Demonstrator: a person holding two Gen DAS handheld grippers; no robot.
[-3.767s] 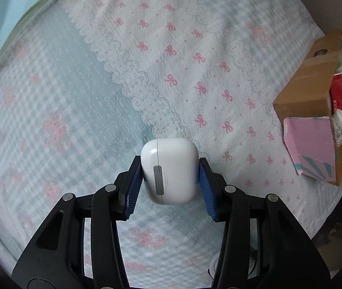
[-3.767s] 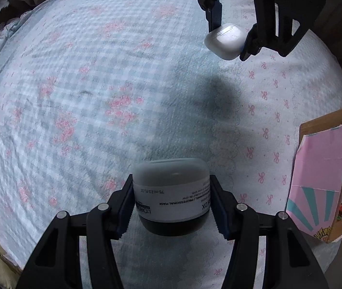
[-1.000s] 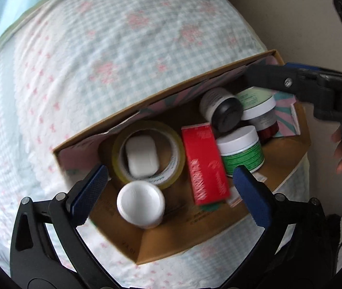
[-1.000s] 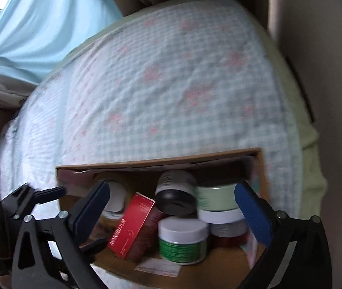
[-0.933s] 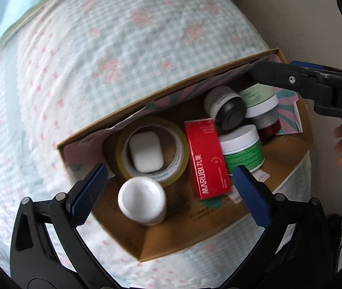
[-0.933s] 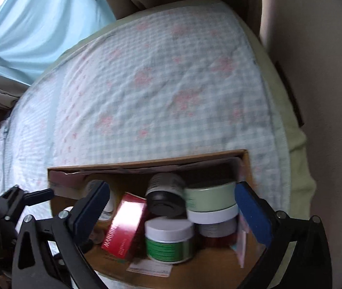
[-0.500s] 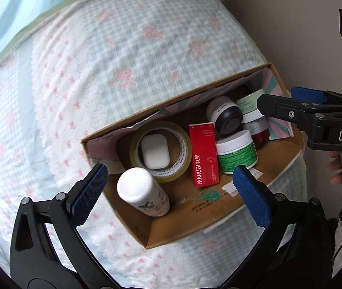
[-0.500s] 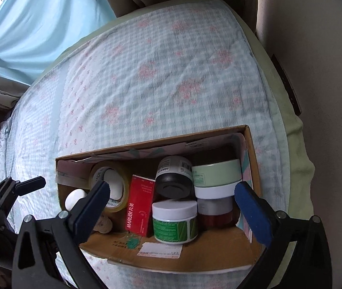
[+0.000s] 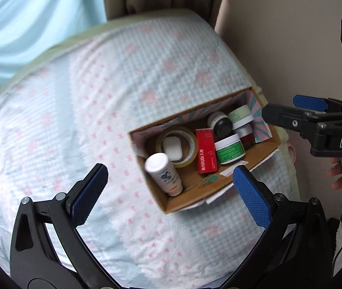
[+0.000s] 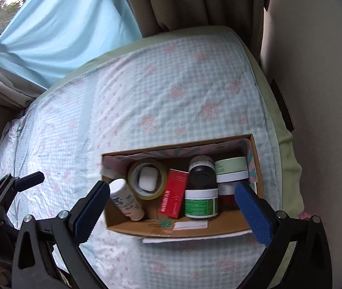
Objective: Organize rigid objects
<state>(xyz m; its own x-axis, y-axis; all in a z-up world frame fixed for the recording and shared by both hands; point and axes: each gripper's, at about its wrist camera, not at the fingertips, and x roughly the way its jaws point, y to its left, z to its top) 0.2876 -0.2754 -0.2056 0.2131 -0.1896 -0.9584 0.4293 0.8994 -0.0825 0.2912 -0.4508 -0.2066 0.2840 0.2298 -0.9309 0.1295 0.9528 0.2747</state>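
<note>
Both tongs, left (image 9: 169, 187) and right (image 10: 172, 204), spread wide and empty above the cardboard box (image 10: 195, 228) on the bed (image 10: 147, 96), earbud case (image 10: 148, 177) nested inside the tape roll (image 10: 147, 166), jars (image 10: 201, 203) and red carton (image 10: 173, 196) packed close, apparently against shifting.

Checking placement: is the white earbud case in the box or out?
In: the earbud case lies inside the tape roll in the box.

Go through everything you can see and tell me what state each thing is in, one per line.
Left gripper: open, empty.
Right gripper: open, empty.
Cardboard box: open, packed.
Earbud case: closed, inside tape roll.
White bottle: capped, leaning.
Red carton: closed.
Green-label jar: lidded.
</note>
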